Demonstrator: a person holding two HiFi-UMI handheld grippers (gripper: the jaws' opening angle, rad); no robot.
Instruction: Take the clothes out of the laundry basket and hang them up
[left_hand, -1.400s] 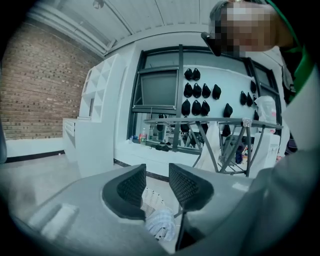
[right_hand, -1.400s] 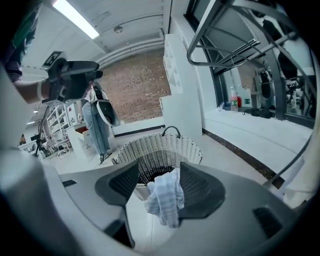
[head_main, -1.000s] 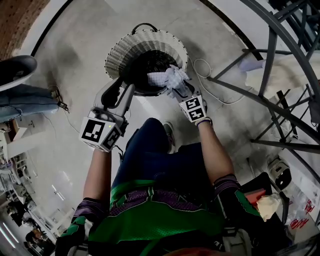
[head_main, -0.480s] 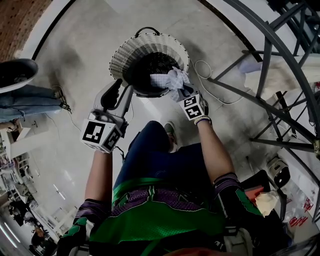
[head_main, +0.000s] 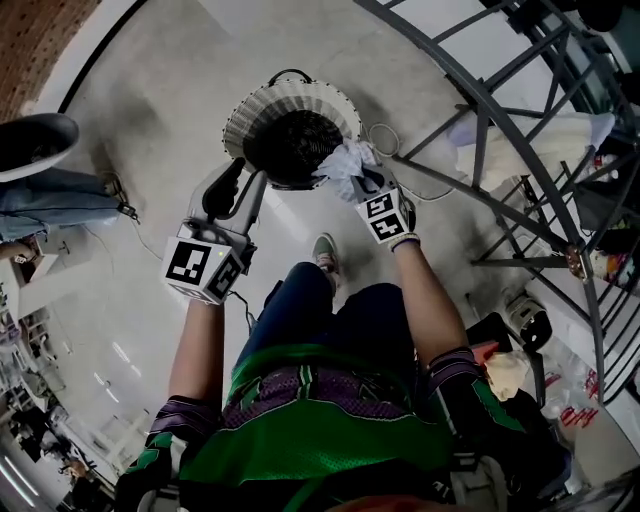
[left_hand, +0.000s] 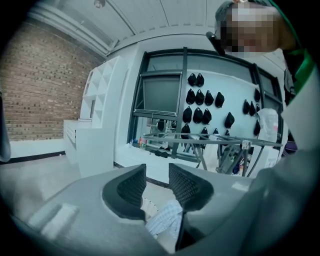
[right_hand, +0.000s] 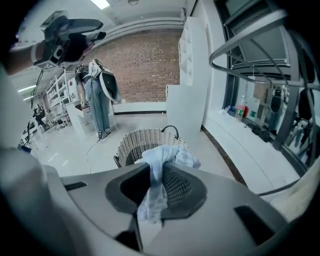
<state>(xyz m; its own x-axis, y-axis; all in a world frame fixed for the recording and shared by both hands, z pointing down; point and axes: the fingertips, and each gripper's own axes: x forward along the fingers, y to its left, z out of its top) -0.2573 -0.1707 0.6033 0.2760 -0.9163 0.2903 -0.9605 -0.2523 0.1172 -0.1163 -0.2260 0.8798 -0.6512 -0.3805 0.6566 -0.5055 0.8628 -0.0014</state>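
**Right fingers (right_hand: 177, 189) clamped on a pale cloth (right_hand: 162, 155), left fingers (left_hand: 131, 187) spread and bare**

My right fingers have just been closing, and now they pinch the cloth between their ribbed pads. Along the right gripper (right_hand: 157, 186) I see the fabric bunched above the fingertips, with a thin tail hanging down through the slot between the jaws. From my head camera, the cloth sits at the tip of that gripper, over the near right edge of the laundry basket (head_main: 255, 105). I cannot tell whether any part of it touches the rim.

The left gripper (left_hand: 156, 182) stands with its jaws parted, a clear gap between the pads and nothing in them. The checked fabric that shows low in that gap lies beyond the jaws, not in their grip. From above, the left gripper hangs beside the basket's near left edge, apart from it.

The basket is round and woven, dark inside, with a dark handle on its far side. It stands upright on the pale floor (head_main: 150, 150) ahead of my feet. The grey tube drying rack (head_main: 500, 130) stands off to my right.
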